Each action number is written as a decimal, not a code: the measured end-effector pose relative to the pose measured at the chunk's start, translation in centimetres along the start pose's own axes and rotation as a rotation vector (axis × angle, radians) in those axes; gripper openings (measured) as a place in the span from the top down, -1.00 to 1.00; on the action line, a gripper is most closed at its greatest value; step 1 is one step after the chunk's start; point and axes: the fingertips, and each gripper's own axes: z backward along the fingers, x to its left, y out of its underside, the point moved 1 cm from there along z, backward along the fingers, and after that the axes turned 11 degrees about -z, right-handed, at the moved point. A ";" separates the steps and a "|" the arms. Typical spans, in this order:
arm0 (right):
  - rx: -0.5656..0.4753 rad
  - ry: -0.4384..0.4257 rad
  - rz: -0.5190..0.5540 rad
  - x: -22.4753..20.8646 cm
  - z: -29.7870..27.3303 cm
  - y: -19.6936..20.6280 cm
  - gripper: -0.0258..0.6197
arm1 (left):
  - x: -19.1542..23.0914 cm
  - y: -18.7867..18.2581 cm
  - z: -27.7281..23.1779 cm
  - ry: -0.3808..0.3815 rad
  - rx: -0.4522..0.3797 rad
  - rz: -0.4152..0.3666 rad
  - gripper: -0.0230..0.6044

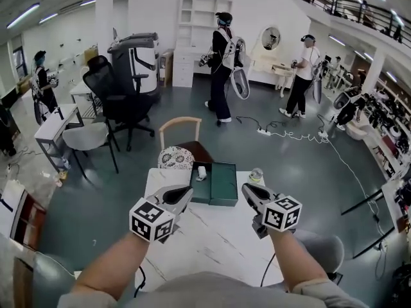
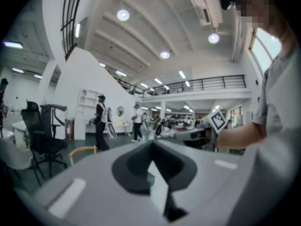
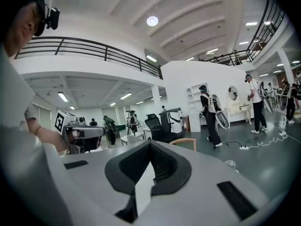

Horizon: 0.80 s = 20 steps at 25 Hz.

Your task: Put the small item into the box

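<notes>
A dark green box [image 1: 223,185] lies open at the far side of the white table [image 1: 212,239]. A small white item [image 1: 201,172] rests in its left half. My left gripper [image 1: 187,191] is held above the table just left of the box, jaws shut with nothing between them. My right gripper [image 1: 246,188] hovers just right of the box, also shut and empty. In the left gripper view the left gripper [image 2: 151,148] points level across the room, tips together. In the right gripper view the right gripper [image 3: 149,145] has its tips meeting too.
A clear round object [image 1: 256,175] sits on the table right of the box. Behind the table stands a wooden chair [image 1: 180,124] with a patterned cushion [image 1: 175,158]. Office chairs [image 1: 119,98] and several standing people [image 1: 222,63] are farther off on the floor.
</notes>
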 end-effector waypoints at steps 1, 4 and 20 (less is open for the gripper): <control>0.002 -0.018 0.009 0.2 0.7 -0.2 0.90 | -1.0 -0.5 0.1 -0.012 -0.004 -0.001 0.91; 0.008 -0.073 0.036 1.0 2.7 -0.5 0.90 | -4.0 -1.3 0.5 -0.047 -0.014 0.016 0.91; 0.042 -0.185 0.050 3.2 11.9 2.2 0.90 | -14.9 -4.3 3.0 -0.109 -0.027 0.003 0.91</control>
